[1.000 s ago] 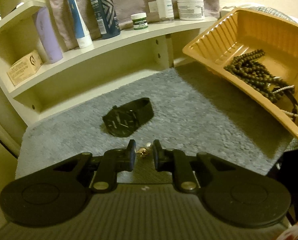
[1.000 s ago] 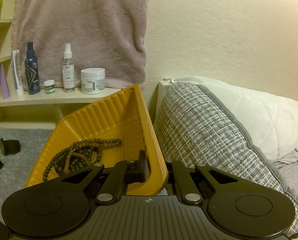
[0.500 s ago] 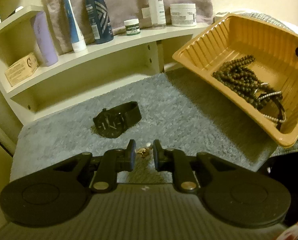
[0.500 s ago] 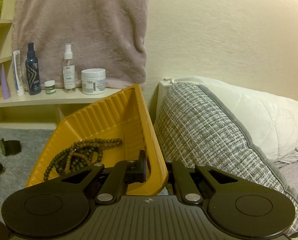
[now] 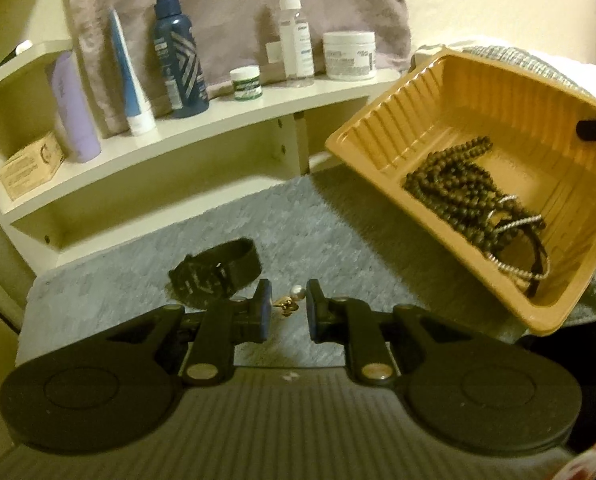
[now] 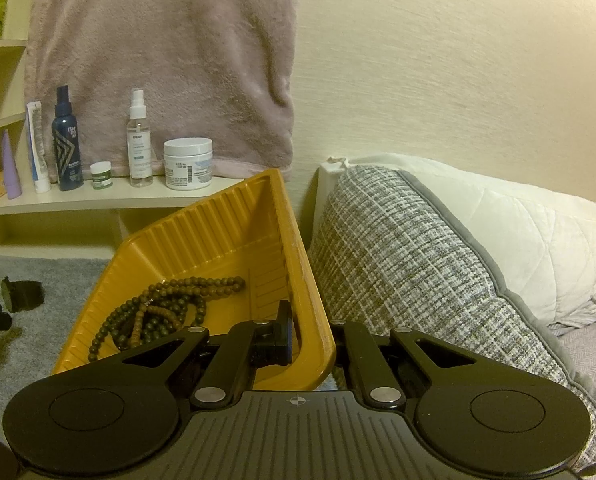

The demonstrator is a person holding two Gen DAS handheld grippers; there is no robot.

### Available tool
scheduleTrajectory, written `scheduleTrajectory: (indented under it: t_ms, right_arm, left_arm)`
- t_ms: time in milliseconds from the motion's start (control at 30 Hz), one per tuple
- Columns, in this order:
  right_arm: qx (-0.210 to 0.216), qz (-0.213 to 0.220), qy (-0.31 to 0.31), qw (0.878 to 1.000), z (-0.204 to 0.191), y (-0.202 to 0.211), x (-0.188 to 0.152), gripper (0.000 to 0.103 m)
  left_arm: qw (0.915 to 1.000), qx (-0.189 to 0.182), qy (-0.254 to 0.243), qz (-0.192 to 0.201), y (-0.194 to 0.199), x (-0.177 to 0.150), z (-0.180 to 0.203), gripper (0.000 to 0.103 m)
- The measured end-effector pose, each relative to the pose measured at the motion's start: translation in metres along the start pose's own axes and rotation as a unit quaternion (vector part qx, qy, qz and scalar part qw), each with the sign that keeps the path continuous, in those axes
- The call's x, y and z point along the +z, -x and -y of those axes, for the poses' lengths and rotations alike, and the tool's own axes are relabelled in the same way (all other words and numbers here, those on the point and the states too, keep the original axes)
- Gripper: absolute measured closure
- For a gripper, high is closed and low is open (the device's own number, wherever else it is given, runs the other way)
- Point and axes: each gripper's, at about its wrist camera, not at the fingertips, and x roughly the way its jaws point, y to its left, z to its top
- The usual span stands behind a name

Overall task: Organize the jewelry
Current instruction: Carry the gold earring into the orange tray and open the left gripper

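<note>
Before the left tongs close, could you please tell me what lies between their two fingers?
In the left wrist view, a small gold earring with a pearl sits in the gap of the left tongs, over the grey mat.

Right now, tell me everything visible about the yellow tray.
The yellow tray looks like thin moulded plastic, rectangular, with ribbed side walls and a flat rim. It is tilted, its open side facing the left gripper, its far end raised above the grey mat. The right gripper is clamped on its right wall. Inside lie a dark bead necklace, a pale bead strand and a dark band, gathered toward the low end.
</note>
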Motion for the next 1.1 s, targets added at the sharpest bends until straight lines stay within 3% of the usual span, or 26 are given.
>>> scheduleTrajectory:
  t_ms: [167,433,767,833,1100]
  right_arm:
    - [0.0,0.0,-0.001,1.0,-0.001,0.0,0.0,0.097]
    - [0.0,-0.001,-0.002,1.0,-0.001,0.0,0.0,0.097]
    - [0.001,-0.001,-0.005,1.0,-0.002,0.0,0.0,0.097]
    - [0.001,-0.001,-0.005,1.0,-0.001,0.0,0.0,0.097]
    - [0.001,-0.001,-0.005,1.0,-0.002,0.0,0.0,0.097]
  left_arm:
    - [0.9997,-0.022,-0.002,0.011,0.001,0.011,0.013,0.087]
    - [0.9952,-0.092,-0.014,0.032,0.0,0.035,0.055,0.087]
    - [0.9878,-0.149,-0.033,0.031,-0.006,0.05,0.093,0.086]
    - [0.9872,-0.152,-0.036,0.03,-0.006,0.049,0.095,0.074]
    - [0.9901,-0.132,-0.031,0.035,0.0,0.042,0.081,0.074]
